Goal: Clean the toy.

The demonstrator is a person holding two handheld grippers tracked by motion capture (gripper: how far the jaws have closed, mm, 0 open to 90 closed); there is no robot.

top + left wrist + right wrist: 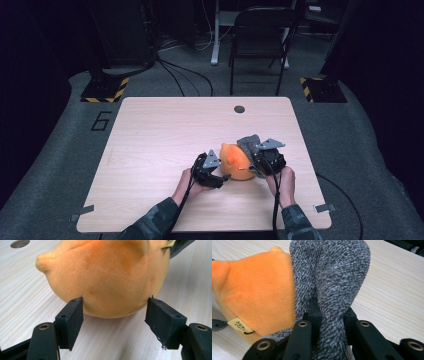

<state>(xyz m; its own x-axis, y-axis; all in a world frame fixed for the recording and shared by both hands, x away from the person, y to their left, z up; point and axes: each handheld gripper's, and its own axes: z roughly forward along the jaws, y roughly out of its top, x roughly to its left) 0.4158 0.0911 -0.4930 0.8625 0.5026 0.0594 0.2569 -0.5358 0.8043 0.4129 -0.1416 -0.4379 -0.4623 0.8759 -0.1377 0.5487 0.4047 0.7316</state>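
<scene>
Orange plush toy [237, 161] sits mid-bench between your grippers: left fingers [72, 320] stand released just beside its rounded end, right fingers [312, 315] clench the grey sock [332, 280] draped over its far side.

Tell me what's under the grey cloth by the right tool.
The grey cloth drapes over one side of the orange plush toy, whose sewn-in label shows below. The right tool pinches a fold of the cloth. How far the toy reaches beneath it is covered.
</scene>
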